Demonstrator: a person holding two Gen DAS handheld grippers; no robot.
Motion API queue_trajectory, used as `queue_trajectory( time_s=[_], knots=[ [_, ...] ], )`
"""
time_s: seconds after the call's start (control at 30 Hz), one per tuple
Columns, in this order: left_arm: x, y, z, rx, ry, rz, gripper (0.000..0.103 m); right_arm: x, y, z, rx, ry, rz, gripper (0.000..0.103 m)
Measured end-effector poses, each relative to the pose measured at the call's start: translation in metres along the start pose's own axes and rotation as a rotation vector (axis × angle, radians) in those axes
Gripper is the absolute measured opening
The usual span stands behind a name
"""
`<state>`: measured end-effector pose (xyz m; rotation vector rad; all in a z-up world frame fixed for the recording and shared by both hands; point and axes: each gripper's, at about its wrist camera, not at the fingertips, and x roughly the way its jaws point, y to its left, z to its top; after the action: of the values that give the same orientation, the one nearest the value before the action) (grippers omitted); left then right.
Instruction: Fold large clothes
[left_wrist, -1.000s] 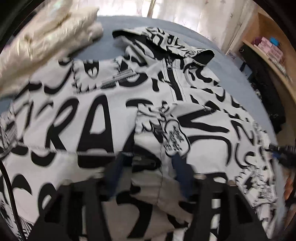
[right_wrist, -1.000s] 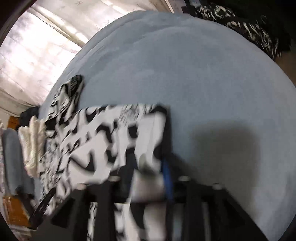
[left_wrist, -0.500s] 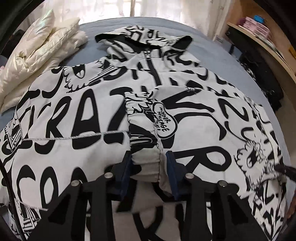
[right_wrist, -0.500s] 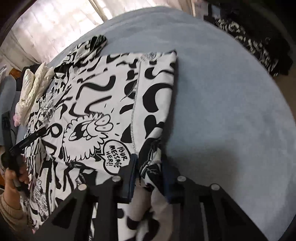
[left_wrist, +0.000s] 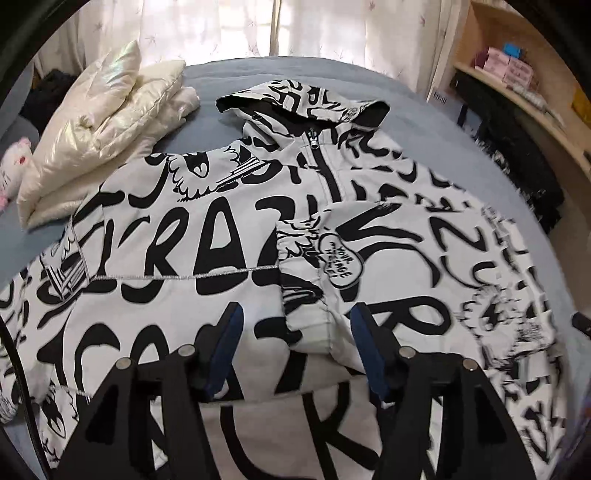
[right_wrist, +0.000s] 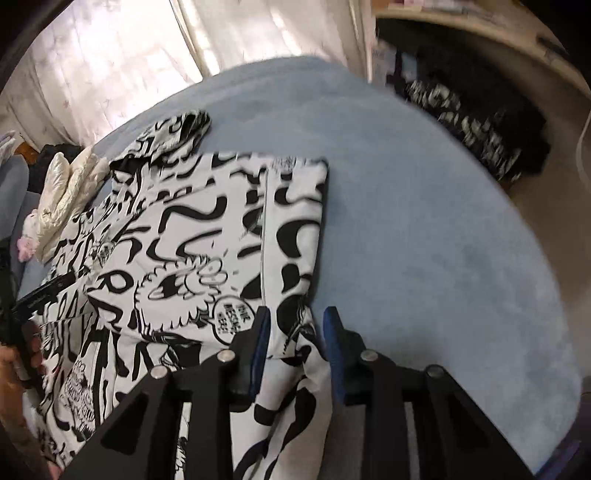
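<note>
sheer curtains (left_wrist: 229, 29) hang behind the blue bed (right_wrist: 424, 229), where the black-and-white graffiti-print hooded jacket (left_wrist: 192, 251) lies spread flat, hood toward the far edge, one sleeve folded across its front. a folded cream puffer jacket (left_wrist: 103, 122) sits at the bed's far left corner. my left gripper (left_wrist: 295, 332) is spread wide above the sleeve cuff, gripping nothing. my right gripper (right_wrist: 297, 332) is parted around the jacket's right edge, not pinching it.

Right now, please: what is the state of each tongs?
Left tongs: open, holding nothing, over the jacket.
Right tongs: open, jacket edge between them, not gripped.
</note>
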<state>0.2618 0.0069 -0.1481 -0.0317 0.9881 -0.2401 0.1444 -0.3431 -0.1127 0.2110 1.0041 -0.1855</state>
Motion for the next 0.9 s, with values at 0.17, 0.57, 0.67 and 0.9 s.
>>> queue_trajectory(
  time_s=[0.17, 0.57, 0.67, 0.9],
  knots=[
    [0.001, -0.014, 0.006, -0.013, 0.024, -0.008, 0.059, 0.011, 0.032, 0.006, -0.006, 0.031, 0.142, 0.029],
    [0.066, -0.120, -0.020, 0.205, 0.096, 0.009, 0.058, 0.093, 0.106, -0.018, -0.170, 0.184, 0.121, 0.026],
    [0.070, -0.119, -0.023, 0.245, 0.065, 0.073, 0.059, 0.089, 0.085, -0.017, -0.163, 0.157, 0.013, 0.022],
    [0.068, -0.076, -0.005, 0.105, 0.079, 0.061, 0.059, 0.066, 0.020, -0.015, -0.040, 0.109, -0.035, 0.000]
  ],
)
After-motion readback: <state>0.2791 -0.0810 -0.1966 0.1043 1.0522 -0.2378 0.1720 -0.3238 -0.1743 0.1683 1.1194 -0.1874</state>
